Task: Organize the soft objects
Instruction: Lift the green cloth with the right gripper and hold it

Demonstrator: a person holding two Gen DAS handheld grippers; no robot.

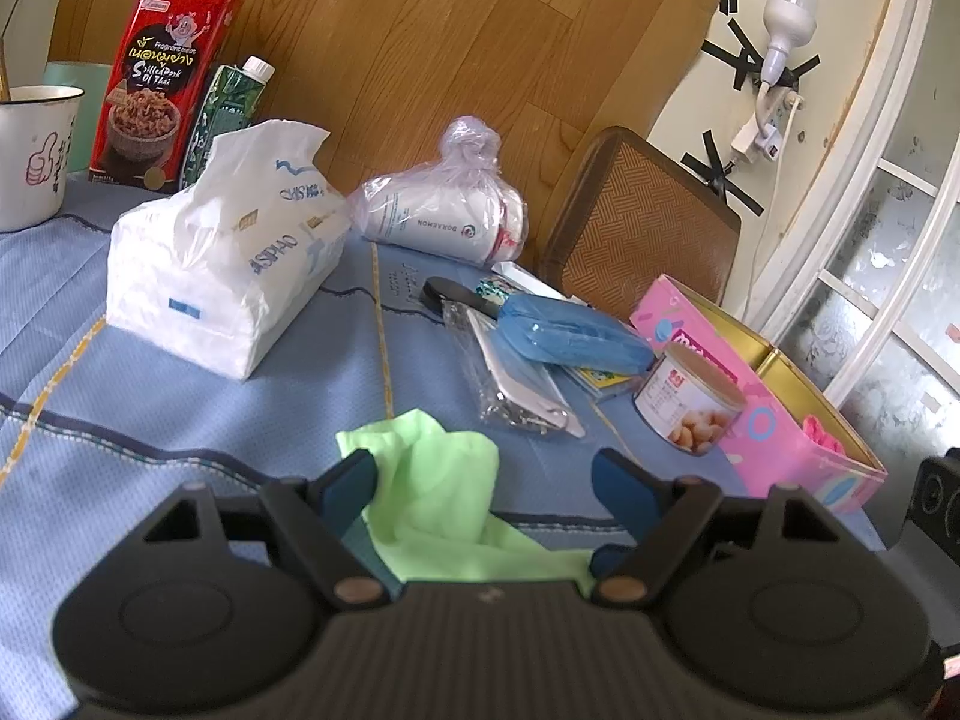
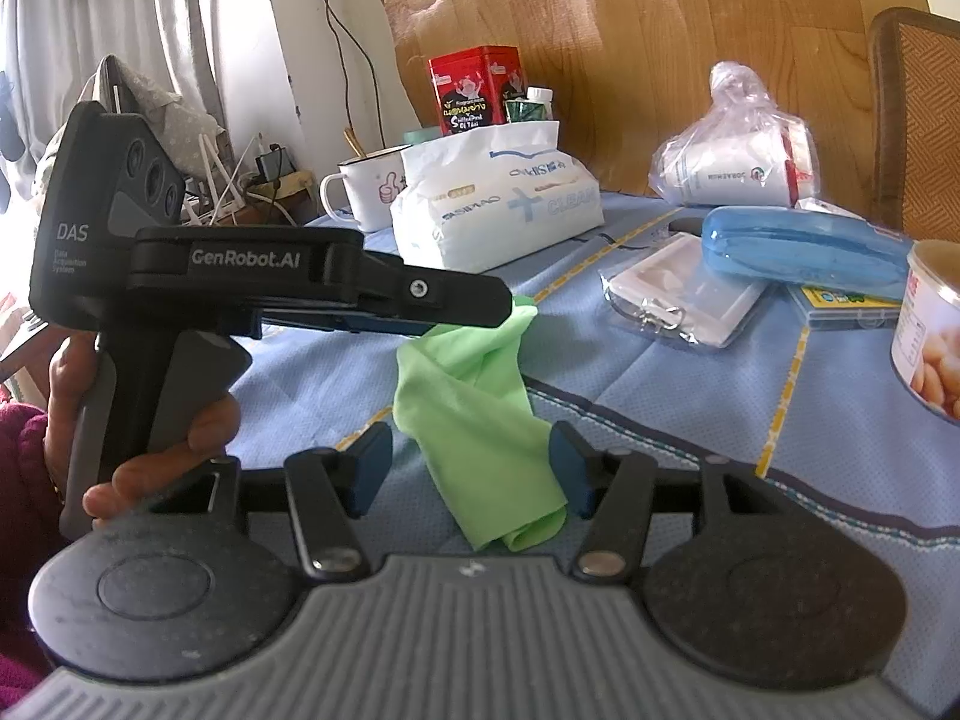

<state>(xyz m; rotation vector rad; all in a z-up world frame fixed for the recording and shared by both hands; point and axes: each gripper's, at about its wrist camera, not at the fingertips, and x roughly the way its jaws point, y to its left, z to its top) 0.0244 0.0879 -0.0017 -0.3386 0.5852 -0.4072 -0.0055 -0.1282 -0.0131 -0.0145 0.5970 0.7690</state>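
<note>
Green cloth [image 2: 480, 408] lies crumpled on the blue tabletop [image 2: 690, 420], right in front of both tools. Left hand-held gripper [image 1: 486, 480] stands apart around one end; right hand-held gripper [image 2: 471, 468] stands apart around the other, its pads [image 2: 570, 468] pinching nothing.

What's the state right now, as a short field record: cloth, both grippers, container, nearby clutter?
cloth: green cloth, crumpled on the blue tablecloth
left gripper: open, one end of the cloth between its fingers
right gripper: open, the other end between its fingers
container: pink tin, open-topped, something pink inside
clutter: tissue pack, blue case, can beside the tin
</note>
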